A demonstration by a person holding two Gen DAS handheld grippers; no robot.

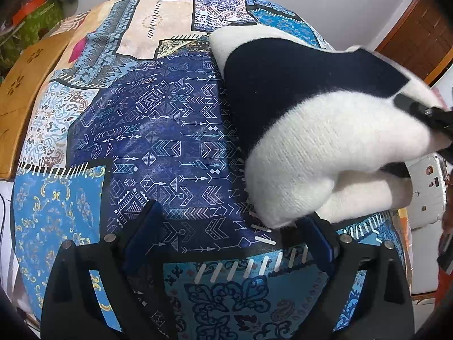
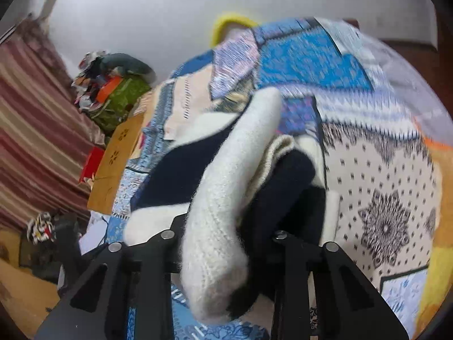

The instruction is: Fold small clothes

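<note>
Gripping lifted sweater [image 2: 223,198], right hand-held gripper [image 2: 226,243], left hand-held gripper [image 1: 232,226] spread, low

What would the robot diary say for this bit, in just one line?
step: folding | right gripper: shut on sweater, lifting it | left gripper: open, empty, beside sweater | surface: patchwork cloth
</note>
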